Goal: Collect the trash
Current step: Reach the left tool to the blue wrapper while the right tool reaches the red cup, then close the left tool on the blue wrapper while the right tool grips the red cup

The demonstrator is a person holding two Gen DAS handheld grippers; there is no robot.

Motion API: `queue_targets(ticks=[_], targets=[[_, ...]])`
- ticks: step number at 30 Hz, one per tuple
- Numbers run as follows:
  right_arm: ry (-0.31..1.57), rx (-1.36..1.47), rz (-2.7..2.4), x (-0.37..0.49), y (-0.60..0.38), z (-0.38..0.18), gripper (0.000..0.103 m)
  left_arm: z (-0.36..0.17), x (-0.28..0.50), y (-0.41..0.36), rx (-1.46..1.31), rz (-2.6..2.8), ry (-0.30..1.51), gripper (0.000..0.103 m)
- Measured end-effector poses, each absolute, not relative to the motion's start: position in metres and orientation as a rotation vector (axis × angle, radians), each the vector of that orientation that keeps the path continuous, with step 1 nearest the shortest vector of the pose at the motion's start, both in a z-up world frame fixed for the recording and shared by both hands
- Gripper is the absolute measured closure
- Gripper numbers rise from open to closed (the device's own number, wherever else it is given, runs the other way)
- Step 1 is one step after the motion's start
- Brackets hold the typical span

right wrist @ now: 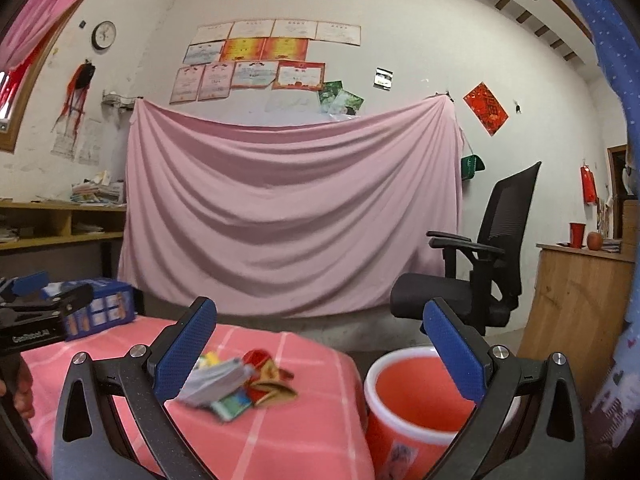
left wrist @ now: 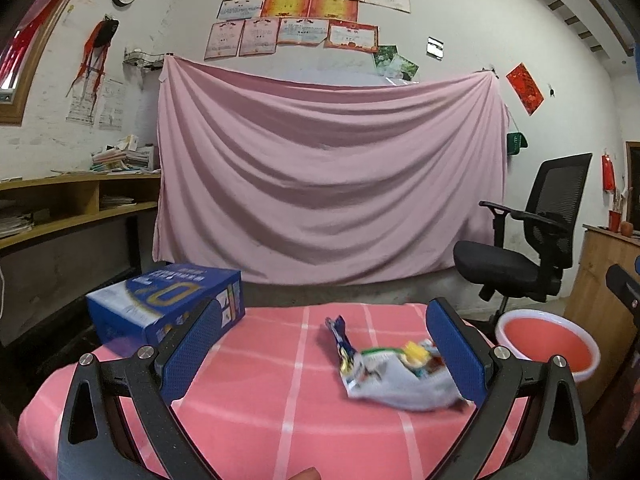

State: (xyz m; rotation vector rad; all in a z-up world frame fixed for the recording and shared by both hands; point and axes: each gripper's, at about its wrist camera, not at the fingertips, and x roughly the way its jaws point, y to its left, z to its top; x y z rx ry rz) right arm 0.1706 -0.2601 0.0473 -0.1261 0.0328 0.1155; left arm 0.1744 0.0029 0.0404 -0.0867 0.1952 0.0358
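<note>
A pile of crumpled snack wrappers [left wrist: 394, 376] lies on the pink checked tablecloth [left wrist: 260, 400]; in the right wrist view the wrappers [right wrist: 236, 384] lie near the table's right edge. A blue wrapper strip [left wrist: 338, 334] sticks out of the pile. A red bucket with a white rim [right wrist: 416, 396] stands on the floor right of the table; it also shows in the left wrist view [left wrist: 548, 344]. My left gripper [left wrist: 324, 352] is open and empty, with the pile by its right finger. My right gripper [right wrist: 320, 356] is open and empty, above the table edge and bucket.
A blue carton [left wrist: 168, 304] sits at the table's far left corner. A black office chair [left wrist: 528, 248] stands behind the bucket. A pink sheet [left wrist: 328, 176] hangs on the back wall. Wooden shelves [left wrist: 76, 208] are at left, a wooden cabinet [right wrist: 580, 300] at right.
</note>
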Motion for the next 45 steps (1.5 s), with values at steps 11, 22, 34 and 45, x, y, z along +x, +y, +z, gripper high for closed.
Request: queue_targets(ticks=[11, 22, 34, 45], targets=[[0.112, -0.172, 0.199, 0.261, -0.25, 0.039, 0.0, 0.041, 0.246, 0.016, -0.106, 0.036, 0.223, 0.003], [0.402, -0.225, 0.279, 0.311, -0.23, 0.008, 0.009, -0.001, 0.31, 0.018, -0.164, -0.049, 0.568, 0.025], [0.679, -0.114, 0.363, 0.341, -0.238, -0.017, 0.034, -0.022, 0.348, 0.014, -0.247, -0.147, 0.82, 0.06], [0.81, -0.138, 0.449, 0.345, -0.212, -0.033, 0.036, -0.014, 0.354, 0.029, -0.325, -0.227, 0.861, 0.082]])
